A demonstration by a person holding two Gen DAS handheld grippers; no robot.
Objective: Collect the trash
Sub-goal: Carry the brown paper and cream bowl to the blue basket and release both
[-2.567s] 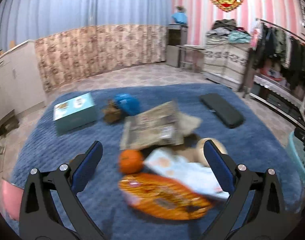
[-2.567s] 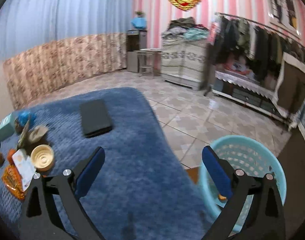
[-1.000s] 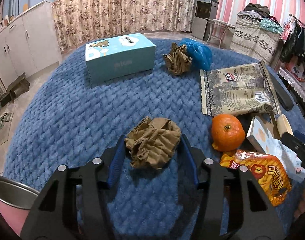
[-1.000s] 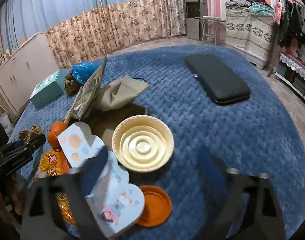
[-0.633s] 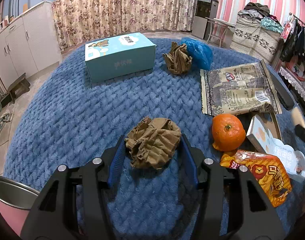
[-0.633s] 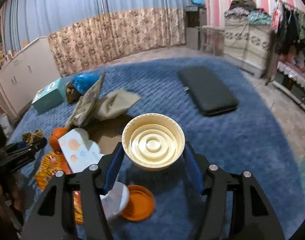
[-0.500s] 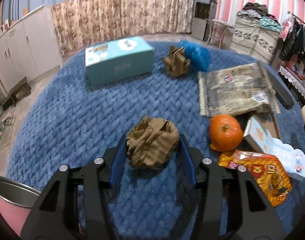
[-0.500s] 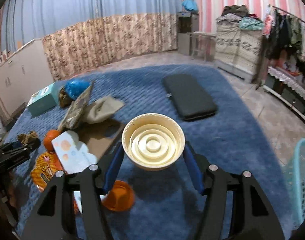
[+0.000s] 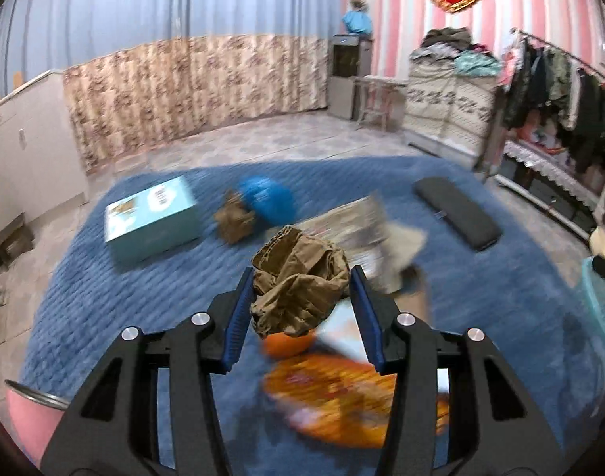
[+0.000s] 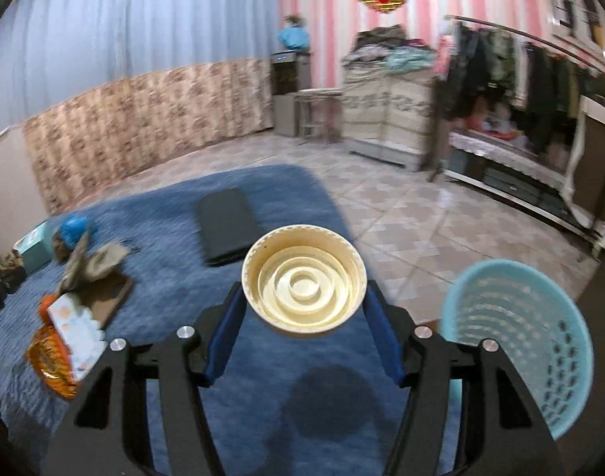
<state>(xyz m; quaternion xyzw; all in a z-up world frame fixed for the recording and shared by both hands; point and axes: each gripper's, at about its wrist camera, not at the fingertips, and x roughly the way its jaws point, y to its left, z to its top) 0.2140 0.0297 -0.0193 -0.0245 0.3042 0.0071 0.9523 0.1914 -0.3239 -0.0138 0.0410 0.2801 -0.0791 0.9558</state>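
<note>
My left gripper [image 9: 300,309] pinches a crumpled brown paper wad [image 9: 298,283], lifted above the blue quilted rug [image 9: 104,297]. Only my right view shows the light blue perforated plastic basket [image 10: 516,337] fully; what lies inside I cannot tell. There my right gripper [image 10: 304,325] clamps a cream ribbed round lid [image 10: 304,279], held above the rug's edge, left of the basket. An orange snack packet [image 9: 350,400] lies blurred below the wad.
</note>
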